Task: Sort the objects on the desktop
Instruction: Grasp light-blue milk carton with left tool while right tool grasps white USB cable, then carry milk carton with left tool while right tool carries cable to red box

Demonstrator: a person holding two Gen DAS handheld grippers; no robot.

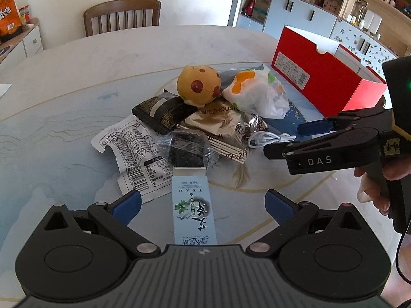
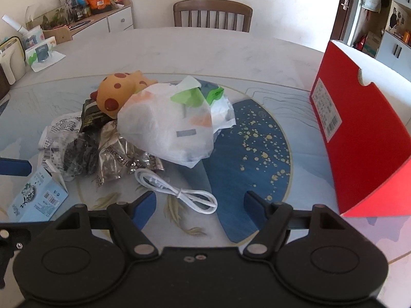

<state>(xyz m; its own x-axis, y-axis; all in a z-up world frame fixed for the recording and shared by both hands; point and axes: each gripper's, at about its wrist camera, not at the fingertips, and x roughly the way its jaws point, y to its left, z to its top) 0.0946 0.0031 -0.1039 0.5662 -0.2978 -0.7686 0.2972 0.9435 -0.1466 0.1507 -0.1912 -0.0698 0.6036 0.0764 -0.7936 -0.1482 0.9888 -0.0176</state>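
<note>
**Cluttered pile mid-surface, both grippers hovering open**

Round pale surface (image 1: 77, 77) with a blue-and-gold printed mat, wooden chair (image 1: 122, 16) behind it, cabinets and shelves at the back. Pile of objects sits in the middle: yellow spotted plush toy (image 1: 199, 84) on top at the back, touching a white plastic bag (image 2: 167, 125) with orange and green print beside it. Below them a dark snack packet (image 1: 159, 114), a tan foil packet (image 1: 213, 123), a clear wrapper with dark contents (image 1: 185, 148), and a white printed label wrapper (image 1: 128, 151) at the pile's left edge. White coiled cable (image 2: 179, 192) lies on the mat just in front of the bag. Light blue carton (image 1: 192, 210) lies flat on the near side of the pile, one end touching the clear wrapper. Open red box (image 2: 359, 133) stands on the right, apart from the pile.

Left gripper (image 1: 203, 202): jaws wide apart, nothing gripped, the carton lying between them below. Right gripper (image 2: 200, 205): jaws wide apart, empty, over the cable's near loop; contact not clear. In the left wrist view a hand (image 1: 372, 179) holds the right gripper's handle.
</note>
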